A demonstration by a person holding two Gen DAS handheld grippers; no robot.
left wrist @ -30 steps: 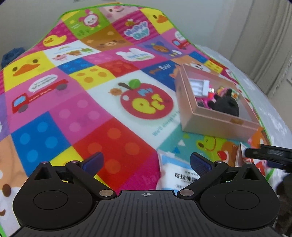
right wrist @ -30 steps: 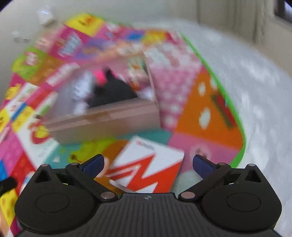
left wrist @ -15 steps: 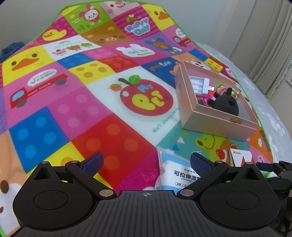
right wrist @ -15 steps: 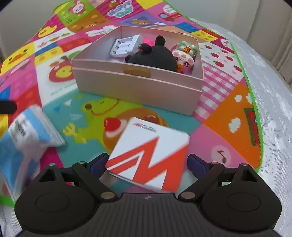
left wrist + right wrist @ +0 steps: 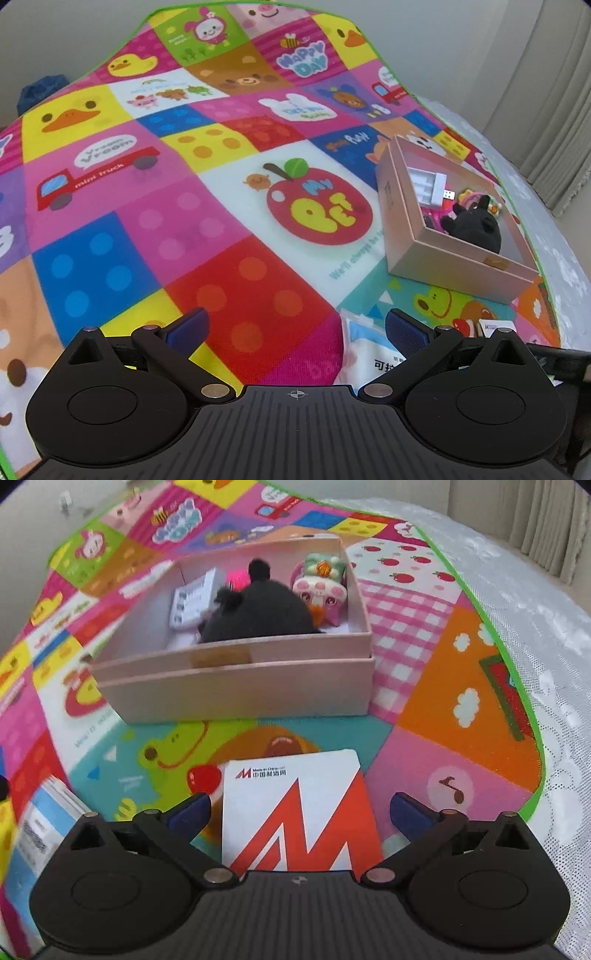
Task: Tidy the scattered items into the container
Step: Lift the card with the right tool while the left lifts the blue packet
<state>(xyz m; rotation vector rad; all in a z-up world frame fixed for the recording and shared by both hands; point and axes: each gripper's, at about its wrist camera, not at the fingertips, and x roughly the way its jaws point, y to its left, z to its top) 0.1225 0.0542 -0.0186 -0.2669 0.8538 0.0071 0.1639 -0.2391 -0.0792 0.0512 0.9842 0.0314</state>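
The white-and-red card (image 5: pixel 295 812) lies flat on the mat (image 5: pixel 461 657), just in front of the pink box (image 5: pixel 236 686) and apart from it. The right gripper (image 5: pixel 299 805) hangs over the card with its blue fingers (image 5: pixel 190 808) spread wide, one on each side of the card and neither pressing on it; its jaws have just been opening again, with the card between them. In the left view only a corner of the card (image 5: pixel 496 326) shows past the finger. The box (image 5: pixel 443 266) sits open near the mat's right edge and holds a black plush (image 5: pixel 255 616), a pink-and-green toy (image 5: pixel 325 583), a white charger (image 5: pixel 192 602) and something bright pink behind the plush. A blue-and-white packet (image 5: pixel 364 350) lies on the mat left of the card, partly under the left gripper (image 5: pixel 295 328), whose fingers (image 5: pixel 186 326) stand released and grasp nothing. A white patterned bedspread (image 5: pixel 535 602) lies beyond the mat's green border.
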